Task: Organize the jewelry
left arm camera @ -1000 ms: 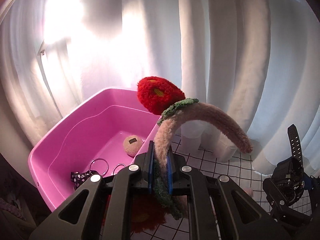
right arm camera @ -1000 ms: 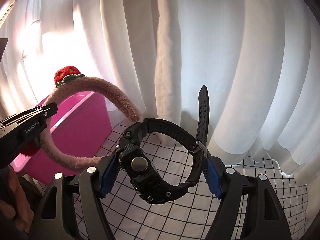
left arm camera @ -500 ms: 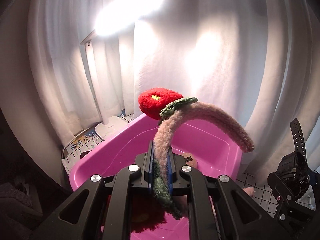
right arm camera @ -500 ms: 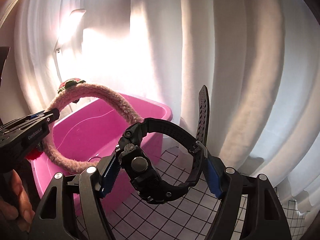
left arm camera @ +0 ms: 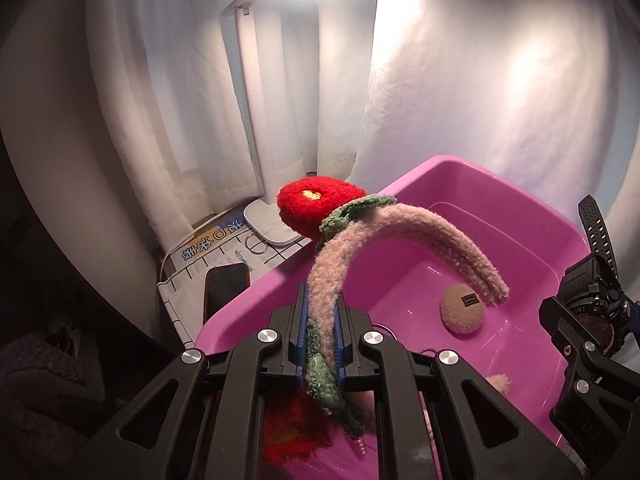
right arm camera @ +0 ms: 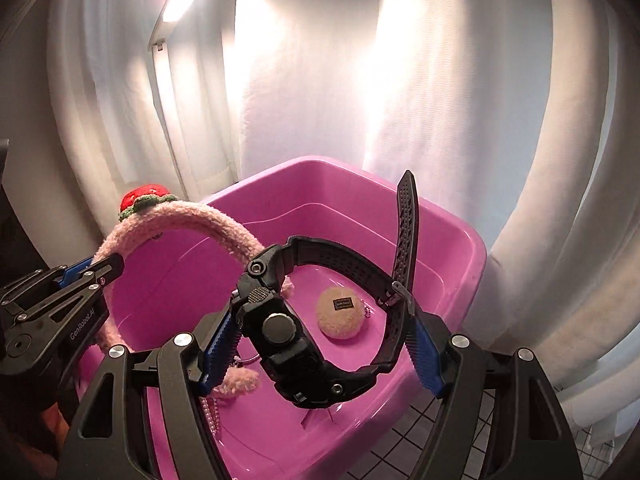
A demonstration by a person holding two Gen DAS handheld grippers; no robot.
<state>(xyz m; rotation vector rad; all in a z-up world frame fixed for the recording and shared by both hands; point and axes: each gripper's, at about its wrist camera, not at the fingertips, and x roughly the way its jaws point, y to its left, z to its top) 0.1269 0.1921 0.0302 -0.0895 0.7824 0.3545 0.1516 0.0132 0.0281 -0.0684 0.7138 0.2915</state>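
Note:
My left gripper [left arm camera: 319, 344] is shut on a fuzzy pink headband [left arm camera: 420, 236] with a red knitted flower [left arm camera: 316, 204], held above the pink tub [left arm camera: 460, 172]. The headband also shows in the right wrist view [right arm camera: 180, 220]. My right gripper [right arm camera: 320, 344] is shut on a black wristwatch [right arm camera: 288, 340], held over the tub [right arm camera: 460, 248]; the watch also shows at the right edge of the left wrist view [left arm camera: 592, 300]. A beige fuzzy pouch [left arm camera: 462, 314] lies on the tub floor.
White curtains [left arm camera: 480, 100] hang behind the tub. Left of the tub, a dark phone [left arm camera: 226, 288], a white lamp base [left arm camera: 268, 226] and a metal ring [left arm camera: 256, 245] lie on the gridded tablecloth. A pearl strand [right arm camera: 212, 416] lies in the tub.
Both grippers have swung left and over the tub, still holding the headband and the watch. The tub now fills the lower part of both views.

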